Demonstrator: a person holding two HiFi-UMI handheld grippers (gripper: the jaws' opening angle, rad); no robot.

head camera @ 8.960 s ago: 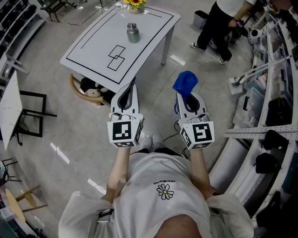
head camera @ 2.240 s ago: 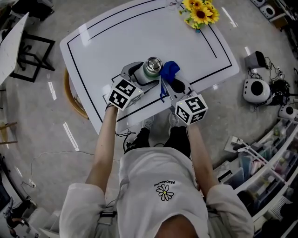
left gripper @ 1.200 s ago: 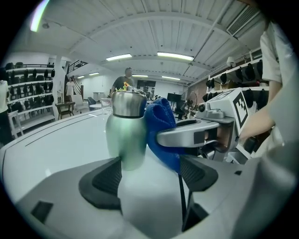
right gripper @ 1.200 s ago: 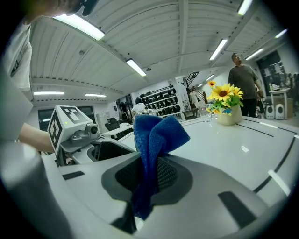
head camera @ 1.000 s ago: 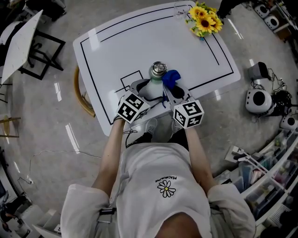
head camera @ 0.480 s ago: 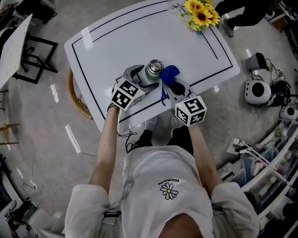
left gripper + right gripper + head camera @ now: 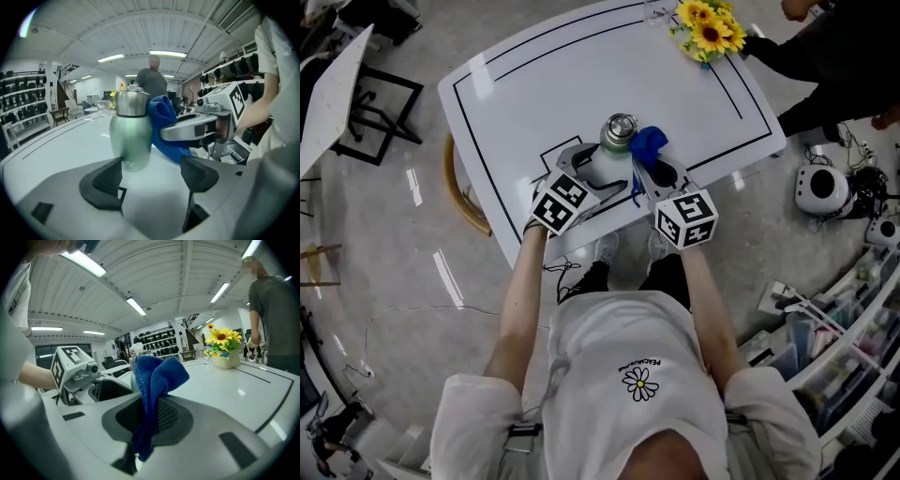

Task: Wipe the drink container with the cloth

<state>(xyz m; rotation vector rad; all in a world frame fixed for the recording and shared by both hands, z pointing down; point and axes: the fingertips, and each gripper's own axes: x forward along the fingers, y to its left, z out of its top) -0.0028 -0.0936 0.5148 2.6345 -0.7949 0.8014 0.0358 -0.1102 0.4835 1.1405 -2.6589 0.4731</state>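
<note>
On white table (image 7: 544,84): green bottle (image 7: 131,136) (small logo (image 7: 130,164), unreadable) — blue cloth (image 7: 649,142) beside.

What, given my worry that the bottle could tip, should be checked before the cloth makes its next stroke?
1. Cloth gripped: ok. The right gripper is shut on the blue cloth.
2. Bottle upright, cap on: ok. The green bottle stands on the white table.
3. Bottle steadied: not ok. The left gripper has its jaws apart, and the bottle sits by the left pad, unclamped.
4. Cloth pressed on bottle: cannot tell. It lies right beside the bottle's side.
5. Bystander clear: ok. The person is at the far corner by the sunflowers.
</note>
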